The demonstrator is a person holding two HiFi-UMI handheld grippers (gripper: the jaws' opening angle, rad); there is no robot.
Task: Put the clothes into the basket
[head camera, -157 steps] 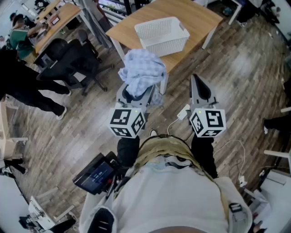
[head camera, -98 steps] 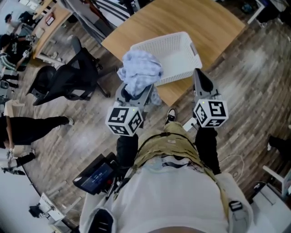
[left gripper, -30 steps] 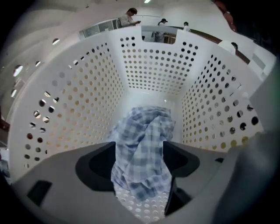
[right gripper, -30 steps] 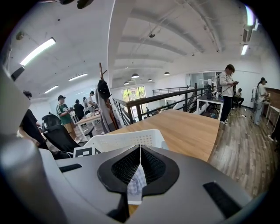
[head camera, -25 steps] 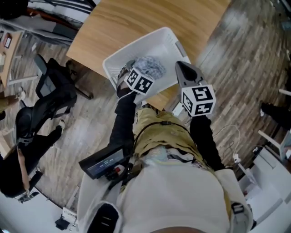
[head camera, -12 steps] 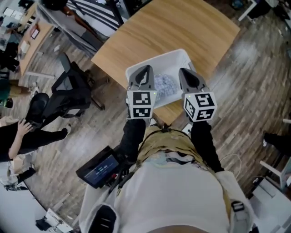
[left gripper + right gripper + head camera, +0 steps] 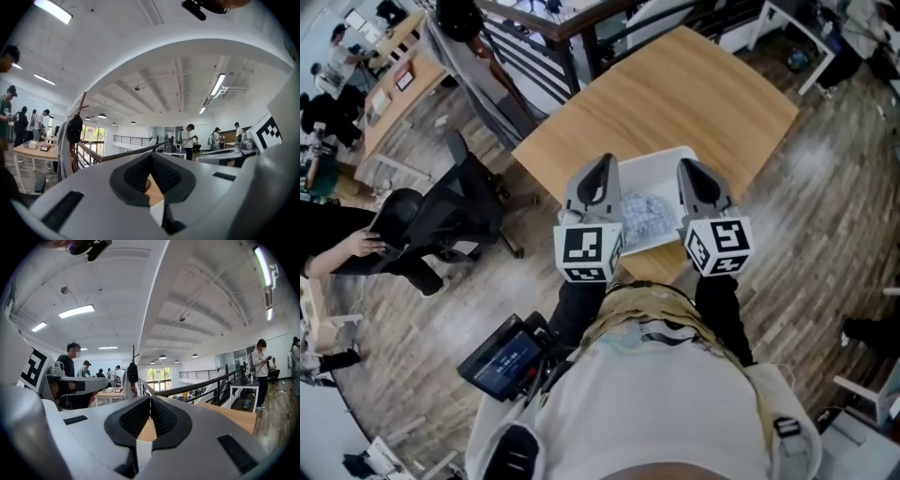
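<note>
The clothes [image 7: 643,216] lie in the basket [image 7: 661,172] at 12 o'clock, and with the left gripper [image 7: 151,160] and right gripper [image 7: 150,401] closed and empty, the task looks done.

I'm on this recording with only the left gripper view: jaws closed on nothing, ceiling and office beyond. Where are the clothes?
Observer: The head view shows a blue checked cloth lying inside the white basket on the wooden table.
Operator: Is the other gripper carrying anything?
Observer: No. In the right gripper view the right gripper is shut, with nothing between its pads.
Operator: Where do the two grippers sit relative to the basket?
Observer: In the head view the left gripper overlaps the basket's left end and the right gripper its right end, with the cloth showing between them and neither touching it.
</note>
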